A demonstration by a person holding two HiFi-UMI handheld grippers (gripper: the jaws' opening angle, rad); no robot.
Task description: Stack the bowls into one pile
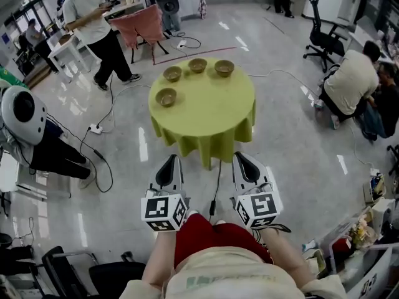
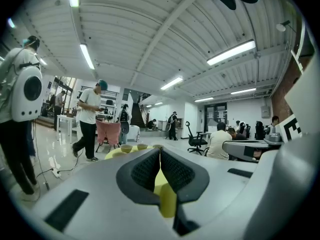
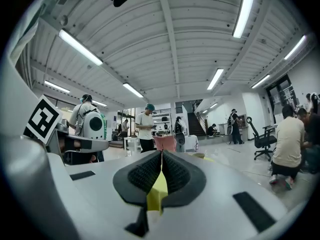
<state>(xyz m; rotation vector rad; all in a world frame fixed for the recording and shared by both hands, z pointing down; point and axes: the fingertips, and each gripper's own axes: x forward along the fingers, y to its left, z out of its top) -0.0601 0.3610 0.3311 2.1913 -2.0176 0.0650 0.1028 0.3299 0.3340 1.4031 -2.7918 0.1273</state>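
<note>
Several brown bowls stand apart on a round table with a yellow-green cloth (image 1: 212,114): one at the left edge (image 1: 166,96), and three along the far edge (image 1: 173,73), (image 1: 197,65), (image 1: 224,68). None is stacked. My left gripper (image 1: 169,163) and right gripper (image 1: 244,161) hang side by side short of the table's near edge, above the floor, both shut and empty. In the left gripper view the jaws (image 2: 160,152) meet, with two bowls (image 2: 126,148) low beyond them. In the right gripper view the jaws (image 3: 162,156) are pressed together, with one bowl (image 3: 199,155) to their right.
A black cable (image 1: 216,185) runs on the floor between the grippers towards the table. A person (image 1: 93,23) walks at the far left, near a pink-draped chair (image 1: 142,25). Seated people (image 1: 352,83) and an office chair (image 1: 324,39) are at the right. More cables (image 1: 103,136) lie left of the table.
</note>
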